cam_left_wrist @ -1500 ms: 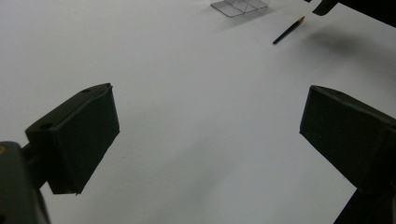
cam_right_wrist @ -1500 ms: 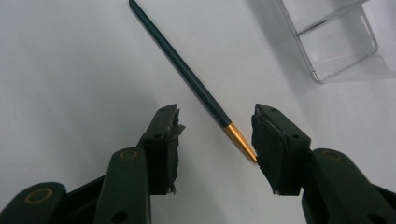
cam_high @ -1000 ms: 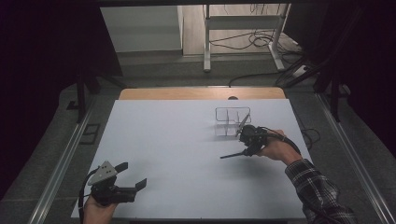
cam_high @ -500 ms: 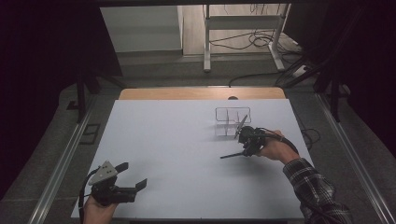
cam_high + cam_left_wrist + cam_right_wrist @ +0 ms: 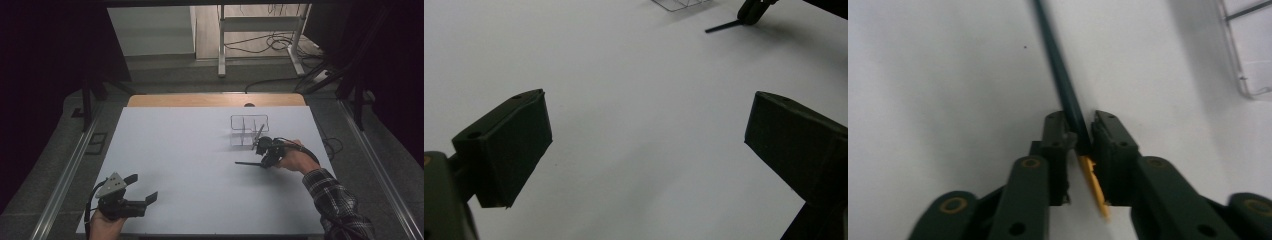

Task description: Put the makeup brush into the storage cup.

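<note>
Left gripper (image 5: pixel 142 192), held in the person's left hand (image 5: pixel 102 225) at the near left corner of the white table (image 5: pixel 190 150), sits low over the bare surface with its jaws spread wide and nothing between them; in the left gripper view its two black pads (image 5: pixel 516 145) stand far apart over plain white tabletop, and the far-off pencil (image 5: pixel 722 26) shows near the top edge. Moving rightward in the high view, a broad stretch of white surface separates the two hands. Further right lies the pencil (image 5: pixel 248 163), a thin dark stick with its free end pointing left across the table and its other end caught in the right gripper (image 5: pixel 265 157). Those jaws have just been closing and now pinch the pencil: in the right gripper view the dark green shaft (image 5: pixel 1060 65) runs up and away from between the two pads (image 5: pixel 1055 142), while its yellow sharpened end (image 5: pixel 1093 187) pokes out behind them. Just beyond the right gripper, toward the far side of the table, stands a clear organizer tray (image 5: pixel 249 129) with dividers, close to the gripper. Rightmost, the person's right hand (image 5: pixel 295 160) and plaid sleeve (image 5: pixel 335 200) reach in from the lower right.
</note>
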Available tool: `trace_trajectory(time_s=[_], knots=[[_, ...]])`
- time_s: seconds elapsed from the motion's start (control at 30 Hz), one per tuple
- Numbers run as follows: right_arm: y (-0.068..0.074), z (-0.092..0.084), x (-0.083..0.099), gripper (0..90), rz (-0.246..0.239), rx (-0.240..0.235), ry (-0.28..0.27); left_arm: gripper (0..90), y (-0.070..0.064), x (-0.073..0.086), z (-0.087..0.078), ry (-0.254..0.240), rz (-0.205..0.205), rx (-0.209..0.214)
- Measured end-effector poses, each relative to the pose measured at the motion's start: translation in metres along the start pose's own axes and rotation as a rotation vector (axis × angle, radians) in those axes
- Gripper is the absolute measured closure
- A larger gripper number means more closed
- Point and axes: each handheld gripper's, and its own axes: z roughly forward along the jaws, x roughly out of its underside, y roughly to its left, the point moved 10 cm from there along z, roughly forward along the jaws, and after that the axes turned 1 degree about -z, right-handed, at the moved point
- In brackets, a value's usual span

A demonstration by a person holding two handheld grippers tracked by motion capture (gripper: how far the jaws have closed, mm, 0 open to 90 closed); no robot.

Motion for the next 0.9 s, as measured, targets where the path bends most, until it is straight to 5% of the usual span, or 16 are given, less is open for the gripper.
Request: trace_trajectory(time_s=[0.2,0.4,0.9], knots=[[0.001,0.000,0.000,83.2,0.052,-0.007,0.007,5.2,0.000,0.000,0.000,0.003,-0.001,-0.001],[0.003,-0.002,0.001,83.2,0.042,-0.010,0.002,5.5,-0.001,0.001,0.001,0.018,-0.001,-0.002],[0.017,-0.032,-0.009,83.2,0.037,-0.019,-0.134,5.6,-0.004,-0.001,0.001,0.018,0.012,-0.009]])
